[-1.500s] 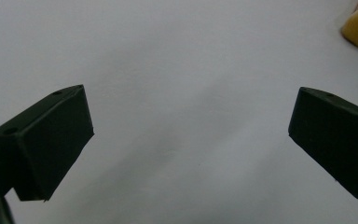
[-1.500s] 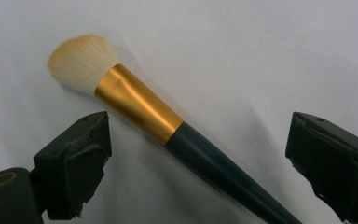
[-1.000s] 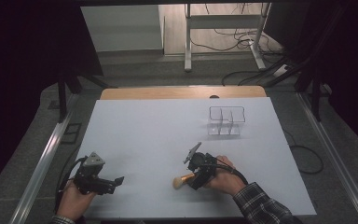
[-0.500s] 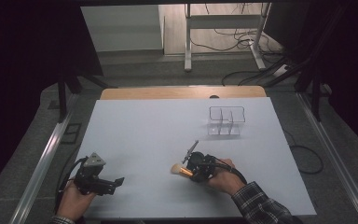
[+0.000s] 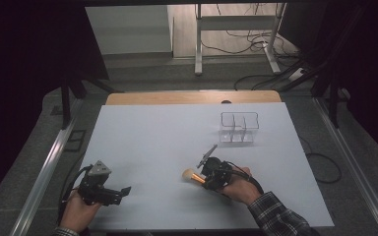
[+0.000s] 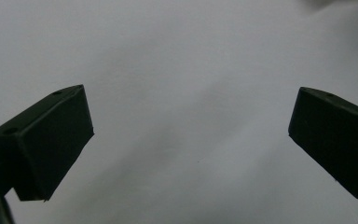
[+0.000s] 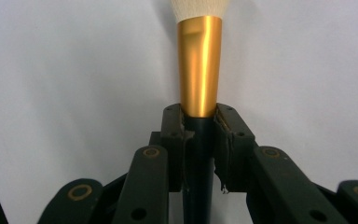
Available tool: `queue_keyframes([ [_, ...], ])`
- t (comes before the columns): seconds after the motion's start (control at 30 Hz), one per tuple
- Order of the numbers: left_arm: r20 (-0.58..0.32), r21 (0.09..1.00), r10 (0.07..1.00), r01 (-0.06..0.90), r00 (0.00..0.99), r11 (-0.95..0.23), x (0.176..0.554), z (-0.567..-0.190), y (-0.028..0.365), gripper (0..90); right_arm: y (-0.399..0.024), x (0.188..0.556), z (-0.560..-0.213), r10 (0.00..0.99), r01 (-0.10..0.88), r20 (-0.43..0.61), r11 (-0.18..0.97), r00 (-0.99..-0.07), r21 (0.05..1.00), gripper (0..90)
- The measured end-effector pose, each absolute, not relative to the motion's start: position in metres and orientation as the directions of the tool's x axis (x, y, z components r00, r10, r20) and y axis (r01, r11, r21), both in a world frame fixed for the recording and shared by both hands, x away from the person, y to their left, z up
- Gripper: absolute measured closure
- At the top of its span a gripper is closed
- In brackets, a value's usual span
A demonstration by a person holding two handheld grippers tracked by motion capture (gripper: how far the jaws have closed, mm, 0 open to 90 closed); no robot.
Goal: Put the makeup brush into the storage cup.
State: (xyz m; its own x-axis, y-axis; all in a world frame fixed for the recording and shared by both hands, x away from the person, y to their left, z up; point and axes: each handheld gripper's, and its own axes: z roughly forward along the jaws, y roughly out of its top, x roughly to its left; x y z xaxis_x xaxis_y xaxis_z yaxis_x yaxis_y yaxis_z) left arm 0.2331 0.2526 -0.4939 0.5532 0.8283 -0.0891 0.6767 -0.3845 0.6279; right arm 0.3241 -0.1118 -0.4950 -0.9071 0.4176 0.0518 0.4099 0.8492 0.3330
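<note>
White sheeting covers the desk (image 5: 142, 147), lit against a dark room. Nearest the person, the left gripper (image 5: 120, 191) rests low at the desk's near left with its jaws wide apart and nothing between them. To its right, the right gripper (image 5: 204, 178) has just been closing and is now clamped on the dark handle of a makeup brush with a gold metal ferrule and pale bristles (image 7: 199, 70), the bristle head pointing left just above the sheet. Farther back and right stands a clear plastic organiser with compartments (image 5: 239, 127), well apart from the brush. Judging by the grip, which sits right at the ferrule's base on a slim round handle, the brush could roll or swing between the pads when lifted, and then catch the organiser's rim.
</note>
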Motion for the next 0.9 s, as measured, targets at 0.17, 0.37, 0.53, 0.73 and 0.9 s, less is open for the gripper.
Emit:
queue_keyframes([
  [0.17,-0.084,0.630,0.830,0.675,0.551,-0.385,0.233,-0.494,0.253,0.4,-0.114,0.322,-0.493,0.428,0.416,0.046,0.838,-0.902,0.352,74.7],
  [0.37,-0.073,0.636,0.831,0.667,0.551,-0.387,0.233,-0.494,0.254,0.0,-0.117,0.322,-0.491,0.437,0.422,0.048,0.825,-0.898,0.375,74.7],
  [0.53,-0.070,0.639,0.831,0.665,0.551,-0.387,0.233,-0.494,0.254,0.0,-0.120,0.323,-0.488,0.445,0.429,0.051,0.816,-0.894,0.387,74.7],
  [0.73,-0.071,0.638,0.831,0.666,0.552,-0.387,0.233,-0.494,0.254,0.0,-0.125,0.325,-0.485,0.455,0.438,0.062,0.801,-0.889,0.408,74.7],
  [0.9,-0.074,0.636,0.832,0.668,0.550,-0.386,0.233,-0.494,0.254,0.0,-0.128,0.325,-0.483,0.459,0.445,0.071,0.792,-0.885,0.418,74.7],
])
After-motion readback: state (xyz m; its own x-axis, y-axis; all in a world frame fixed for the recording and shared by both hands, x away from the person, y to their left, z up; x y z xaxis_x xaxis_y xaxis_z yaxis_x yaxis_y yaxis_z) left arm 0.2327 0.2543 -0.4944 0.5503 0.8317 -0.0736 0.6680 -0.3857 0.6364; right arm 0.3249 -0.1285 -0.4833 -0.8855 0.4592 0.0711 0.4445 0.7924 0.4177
